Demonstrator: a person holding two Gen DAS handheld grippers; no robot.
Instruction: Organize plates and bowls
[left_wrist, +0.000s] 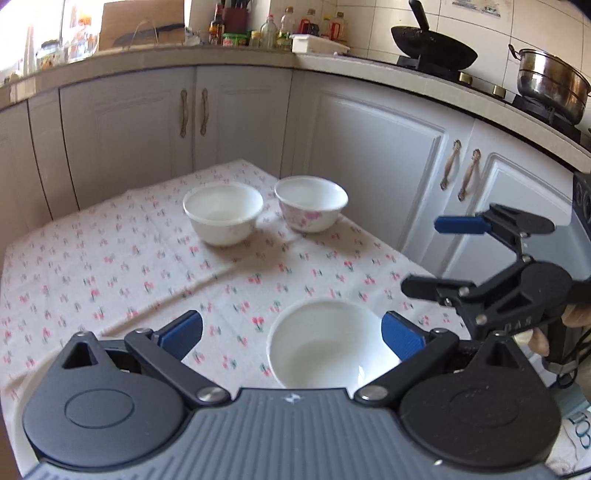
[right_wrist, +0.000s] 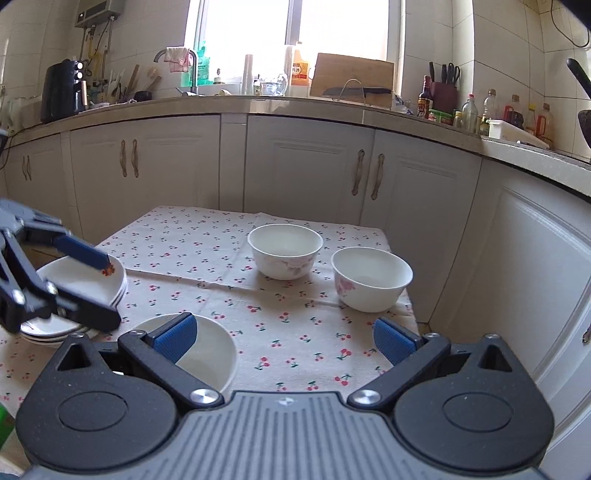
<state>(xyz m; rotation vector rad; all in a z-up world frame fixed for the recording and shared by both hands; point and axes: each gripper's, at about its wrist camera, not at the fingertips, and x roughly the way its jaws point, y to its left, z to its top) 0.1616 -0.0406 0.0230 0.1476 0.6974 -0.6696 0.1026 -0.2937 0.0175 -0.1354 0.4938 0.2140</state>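
Two deep white bowls stand side by side at the table's far end: one with a faint flower (left_wrist: 223, 214) (right_wrist: 284, 251) and one with pink flowers (left_wrist: 312, 203) (right_wrist: 371, 278). A shallow white bowl (left_wrist: 325, 343) (right_wrist: 207, 347) lies nearer. My left gripper (left_wrist: 291, 336) (right_wrist: 110, 291) is open, and the shallow bowl shows between its fingers, close to the right one. In the right wrist view the left gripper hovers over a stack of shallow dishes (right_wrist: 118, 284). My right gripper (right_wrist: 284, 339) (left_wrist: 439, 256) is open and holds nothing.
A cherry-print cloth (right_wrist: 295, 332) covers the small table. White cabinets (left_wrist: 369, 155) stand close behind and to the right. Flat plates (right_wrist: 44, 328) lie under the stack. A wok (left_wrist: 432, 51) and a steel pot (left_wrist: 550, 81) sit on the stove.
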